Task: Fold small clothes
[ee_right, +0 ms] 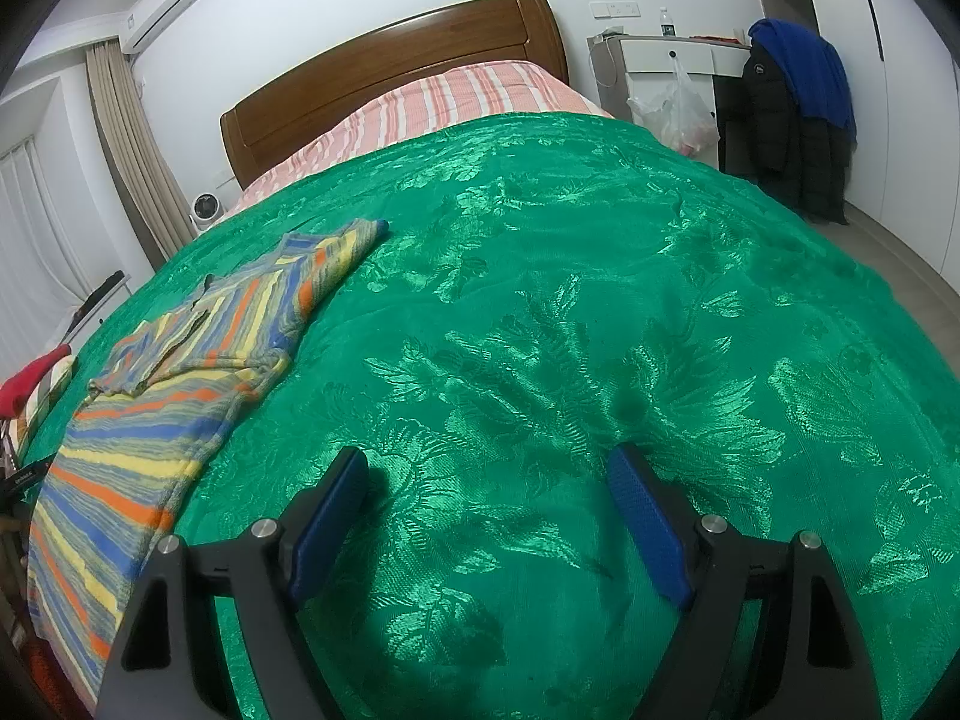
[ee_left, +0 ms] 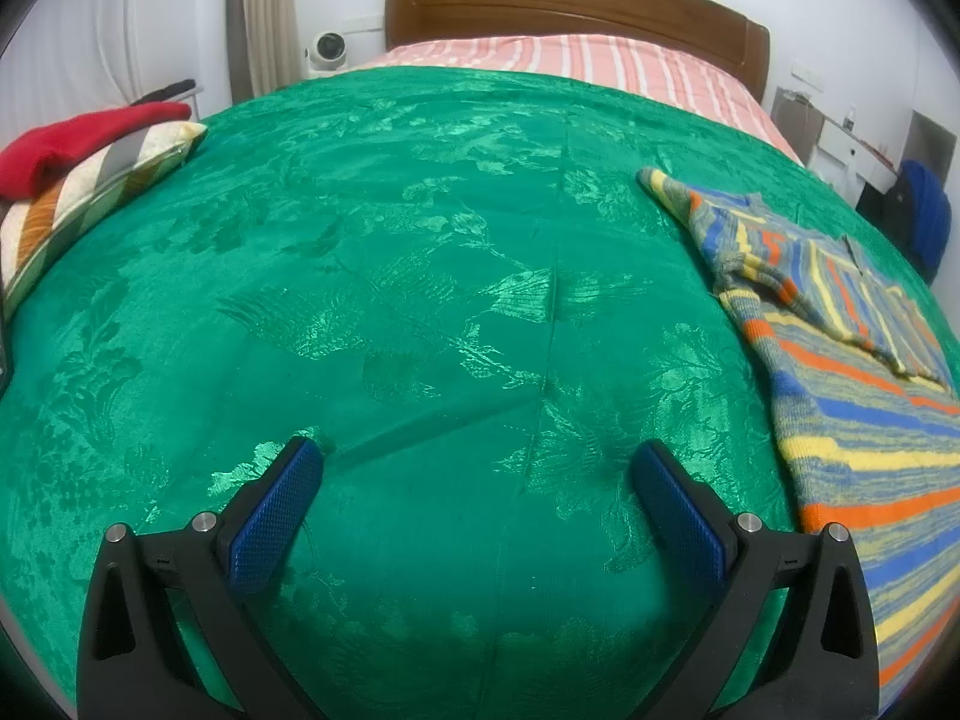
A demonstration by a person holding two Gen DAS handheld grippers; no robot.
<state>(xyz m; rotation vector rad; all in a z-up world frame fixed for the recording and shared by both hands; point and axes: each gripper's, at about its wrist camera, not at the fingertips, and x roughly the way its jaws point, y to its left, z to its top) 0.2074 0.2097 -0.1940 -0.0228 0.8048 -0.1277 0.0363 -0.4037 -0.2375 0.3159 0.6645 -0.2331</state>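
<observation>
A small striped knit sweater (ee_left: pixel 852 396) in blue, orange, yellow and grey lies flat on the green bedspread (ee_left: pixel 420 300), with one sleeve folded across its body. It is at the right in the left wrist view and at the left in the right wrist view (ee_right: pixel 180 372). My left gripper (ee_left: pixel 477 456) is open and empty, just above the bedspread, left of the sweater. My right gripper (ee_right: pixel 489 462) is open and empty, above the bedspread (ee_right: pixel 600 300), right of the sweater.
A striped pillow (ee_left: pixel 78 204) with a red garment (ee_left: pixel 78 141) on it lies at the bed's left edge. The wooden headboard (ee_left: pixel 570 6) and a pink striped sheet (ee_left: pixel 600 66) are at the far end. A chair with dark and blue jackets (ee_right: pixel 798 108) stands beyond the right side.
</observation>
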